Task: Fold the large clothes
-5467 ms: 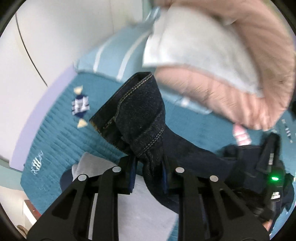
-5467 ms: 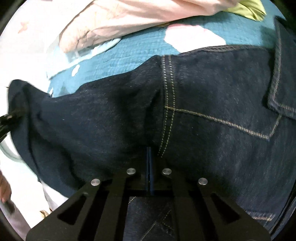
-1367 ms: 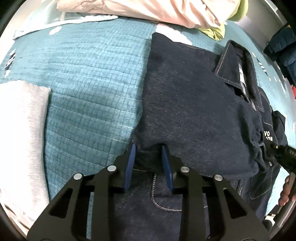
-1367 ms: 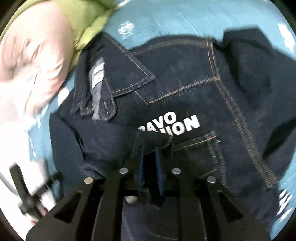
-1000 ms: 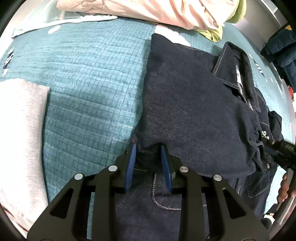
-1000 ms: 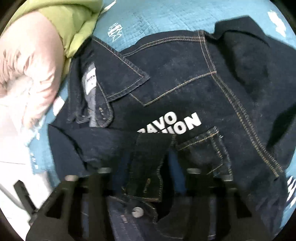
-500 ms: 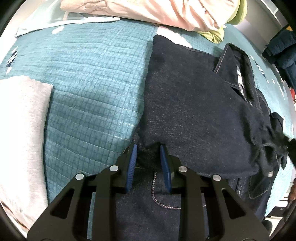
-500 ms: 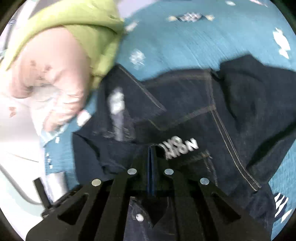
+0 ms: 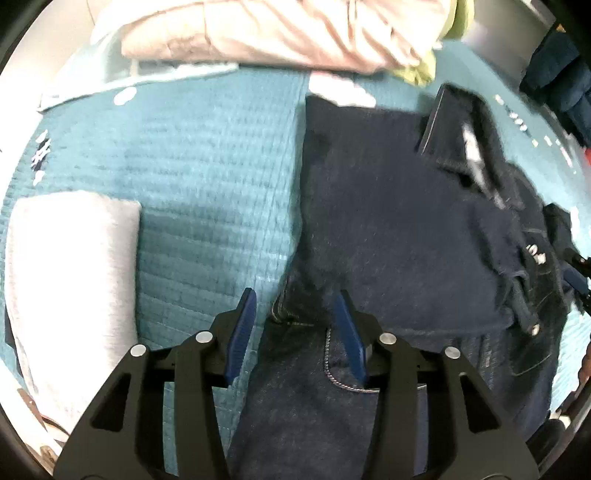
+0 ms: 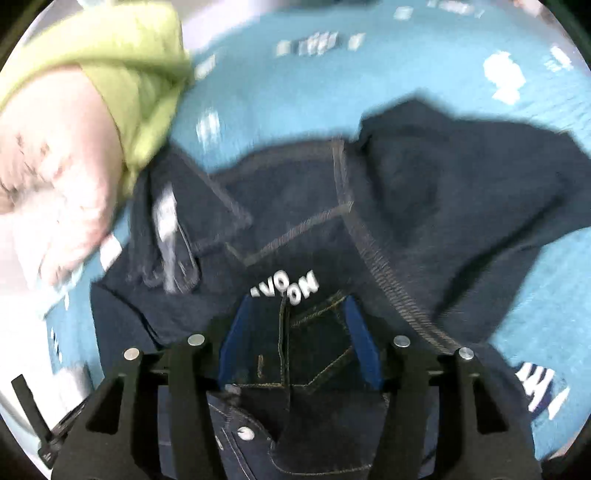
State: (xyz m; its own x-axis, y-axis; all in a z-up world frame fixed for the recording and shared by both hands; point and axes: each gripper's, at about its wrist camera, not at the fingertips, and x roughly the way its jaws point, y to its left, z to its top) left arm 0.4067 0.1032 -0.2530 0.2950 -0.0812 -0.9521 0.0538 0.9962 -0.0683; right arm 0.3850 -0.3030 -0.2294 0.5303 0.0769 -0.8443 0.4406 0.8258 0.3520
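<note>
A dark denim jacket (image 9: 388,221) lies half-folded on the teal quilted bedspread (image 9: 207,177), one side panel laid over its front. My left gripper (image 9: 295,314) hovers over the folded panel's near edge; its jaws are opening and its blue pads stand clear of the cloth. In the right wrist view the jacket (image 10: 424,206) shows its collar, white chest lettering and a pocket. My right gripper (image 10: 295,325) hangs just above that pocket; its jaws are opening too, and nothing is pinched between its pads.
A folded light grey garment (image 9: 70,280) lies on the bedspread at the left. Pink bedding (image 9: 280,33) and a green cloth (image 10: 122,62) are piled along the far side. More dark clothing (image 9: 561,81) sits at the far right.
Both grippers have let go of the denim and lifted a little. The left pads, pinched on the panel's edge before, now stand apart; the right jaws went from shut to apart.
</note>
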